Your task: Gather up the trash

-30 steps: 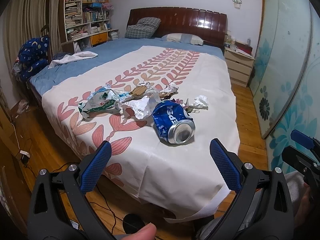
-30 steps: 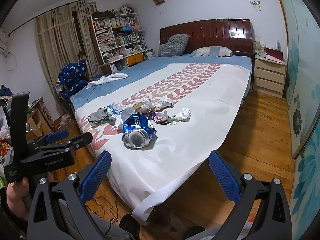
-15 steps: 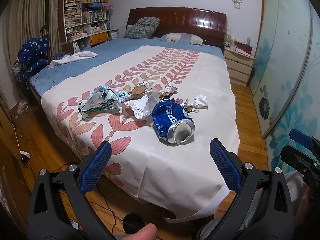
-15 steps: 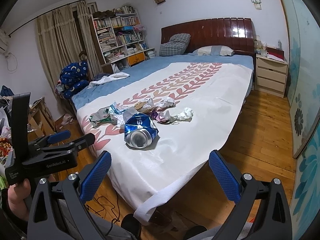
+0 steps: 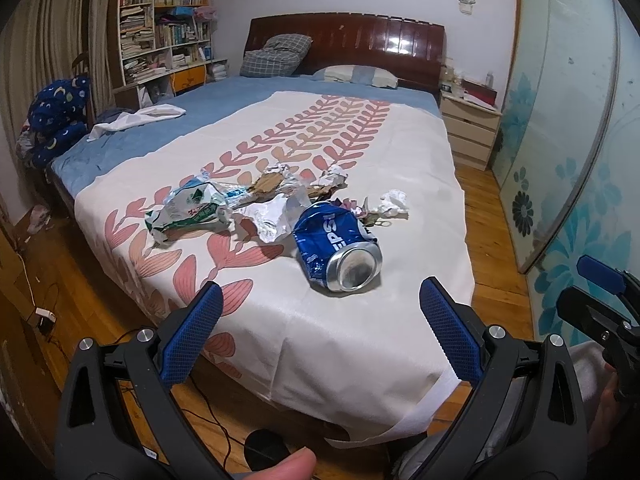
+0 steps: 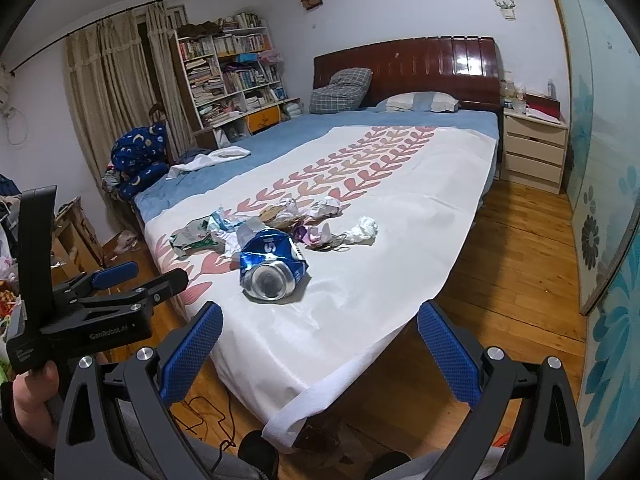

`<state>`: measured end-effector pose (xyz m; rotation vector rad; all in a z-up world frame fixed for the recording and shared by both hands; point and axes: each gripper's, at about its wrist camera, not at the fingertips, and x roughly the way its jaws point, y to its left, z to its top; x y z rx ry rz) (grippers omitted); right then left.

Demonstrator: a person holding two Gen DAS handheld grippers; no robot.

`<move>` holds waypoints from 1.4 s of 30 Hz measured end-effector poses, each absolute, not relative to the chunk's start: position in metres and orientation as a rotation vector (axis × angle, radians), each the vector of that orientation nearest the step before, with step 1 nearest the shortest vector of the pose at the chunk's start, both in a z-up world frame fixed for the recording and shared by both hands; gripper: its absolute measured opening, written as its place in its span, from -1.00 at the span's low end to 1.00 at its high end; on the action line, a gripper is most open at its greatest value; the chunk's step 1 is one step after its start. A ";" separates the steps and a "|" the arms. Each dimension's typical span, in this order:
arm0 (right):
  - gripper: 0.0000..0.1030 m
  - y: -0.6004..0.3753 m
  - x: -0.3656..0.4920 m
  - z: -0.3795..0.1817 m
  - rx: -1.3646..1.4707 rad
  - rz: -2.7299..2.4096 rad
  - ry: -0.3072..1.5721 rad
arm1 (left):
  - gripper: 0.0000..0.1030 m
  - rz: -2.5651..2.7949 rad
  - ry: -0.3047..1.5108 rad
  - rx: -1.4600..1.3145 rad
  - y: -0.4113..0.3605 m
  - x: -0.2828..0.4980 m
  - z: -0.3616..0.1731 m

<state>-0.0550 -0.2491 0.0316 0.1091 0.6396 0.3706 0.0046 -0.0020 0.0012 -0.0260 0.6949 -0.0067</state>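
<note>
A crushed blue Pepsi can (image 5: 338, 247) (image 6: 272, 261) lies on its side near the foot of the bed, its open top facing me. Behind it sits a heap of trash: a green and white plastic wrapper (image 5: 192, 211) (image 6: 192, 236), torn paper (image 5: 272, 218), cardboard scraps (image 5: 268, 184) and a crumpled white tissue (image 5: 394, 202) (image 6: 362, 230). My left gripper (image 5: 318, 326) hangs open short of the can, nothing between its fingers. My right gripper (image 6: 318, 330) is open too, over the bed's corner. Each gripper shows at the edge of the other's view.
The bed carries a white leaf-print sheet (image 5: 360, 152) over a blue cover, with pillows by the wooden headboard (image 5: 348, 40). A nightstand (image 5: 470, 130) stands at the right, bookshelves (image 5: 160, 44) at the left. Cables (image 5: 40, 312) lie on the wooden floor.
The right gripper has drifted slightly closer to the bed and to the left. The left view is almost unchanged. Both grippers stay open.
</note>
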 end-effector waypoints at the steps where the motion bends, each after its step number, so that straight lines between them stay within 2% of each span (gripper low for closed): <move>1: 0.87 -0.249 -0.054 0.032 0.109 0.364 0.639 | 0.90 -0.012 0.692 -0.024 -0.003 0.005 0.001; 23: 0.87 -0.256 -0.031 0.030 0.138 0.344 0.655 | 0.90 -0.055 0.705 -0.021 -0.009 0.024 0.001; 31: 0.87 -0.247 0.003 0.027 0.183 0.388 0.684 | 0.90 -0.049 0.713 -0.021 -0.001 0.029 0.000; 37: 0.87 -0.234 0.050 0.007 0.283 0.467 0.798 | 0.90 -0.036 0.714 -0.028 0.013 0.045 0.001; 42: 0.79 -0.201 0.111 -0.040 0.369 0.516 1.021 | 0.90 -0.056 0.713 -0.058 0.036 0.074 -0.001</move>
